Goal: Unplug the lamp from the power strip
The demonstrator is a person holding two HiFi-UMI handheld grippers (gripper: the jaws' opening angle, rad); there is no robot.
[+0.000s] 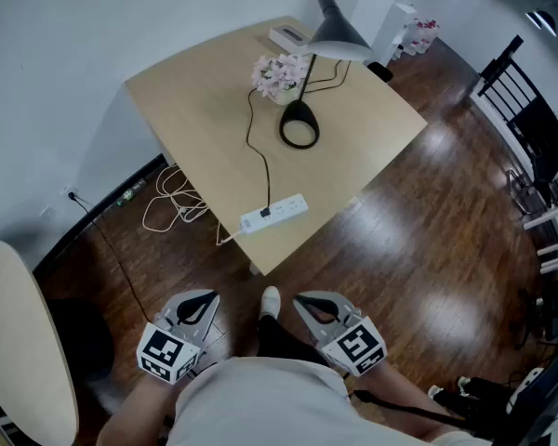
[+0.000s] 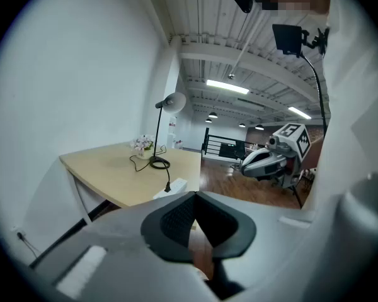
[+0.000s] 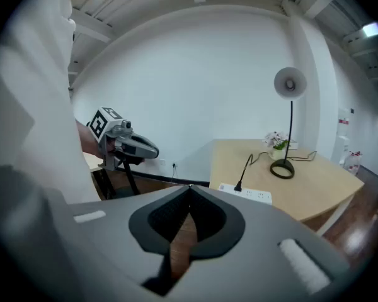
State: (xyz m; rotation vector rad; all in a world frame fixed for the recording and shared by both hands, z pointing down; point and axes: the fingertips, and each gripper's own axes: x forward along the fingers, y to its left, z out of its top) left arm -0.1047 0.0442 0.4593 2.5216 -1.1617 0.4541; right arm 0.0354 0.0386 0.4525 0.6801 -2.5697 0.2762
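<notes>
A black desk lamp (image 1: 298, 124) stands on the light wooden table (image 1: 372, 128). Its black cord (image 1: 251, 142) runs to a plug (image 1: 265, 212) seated in a white power strip (image 1: 274, 214) near the table's front edge. My left gripper (image 1: 205, 296) and right gripper (image 1: 303, 298) are low, close to my body and well short of the table, both shut with nothing in them. In the left gripper view the jaws (image 2: 195, 195) point towards the power strip (image 2: 175, 186) and lamp (image 2: 158, 134). The right gripper (image 3: 189, 187) faces the strip (image 3: 246, 194) and its plug (image 3: 239, 186).
A pot of pink flowers (image 1: 279, 77) and a white box (image 1: 288, 35) sit behind the lamp. White cables (image 1: 172, 203) lie coiled on the floor under the table. A round pale seat (image 1: 19, 342) is at the left, black chairs (image 1: 530, 128) at the right.
</notes>
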